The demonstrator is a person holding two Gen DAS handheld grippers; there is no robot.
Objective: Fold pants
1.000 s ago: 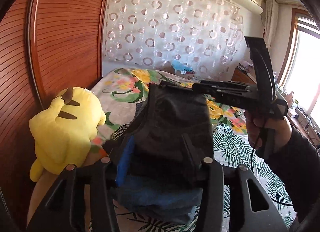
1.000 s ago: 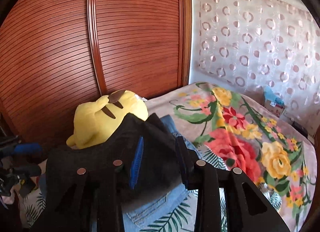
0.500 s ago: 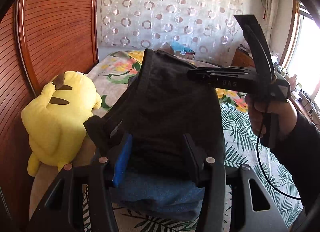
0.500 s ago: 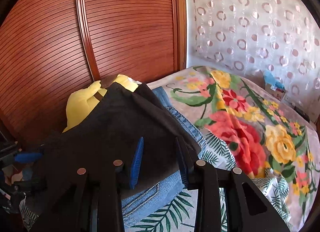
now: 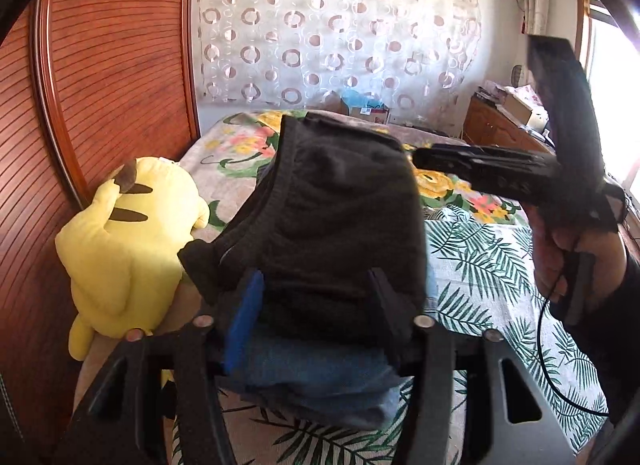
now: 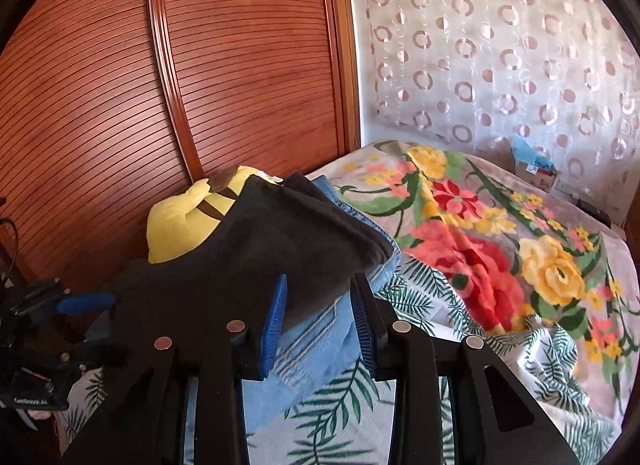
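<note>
Dark charcoal pants (image 5: 340,217) are held folded above the bed, over folded blue jeans (image 5: 320,381). My left gripper (image 5: 316,305) is shut on one edge of the dark pants. My right gripper (image 6: 318,313) is shut on the other edge of the dark pants (image 6: 272,261), with the blue jeans (image 6: 320,341) under them. The right gripper (image 5: 492,171) shows from the side in the left wrist view, held by a hand. The left gripper (image 6: 52,313) shows at the left edge of the right wrist view.
A yellow plush toy (image 5: 128,245) sits at the bed's left edge against the wooden wardrobe doors (image 6: 180,85). The floral blanket (image 6: 500,249) and leaf-print sheet (image 5: 480,277) cover the bed. A curtained wall (image 5: 340,33) and a cardboard box (image 5: 364,111) lie beyond.
Both grippers have lifted the dark pants higher over the jeans. The right gripper has moved to the right, away from the left one.
</note>
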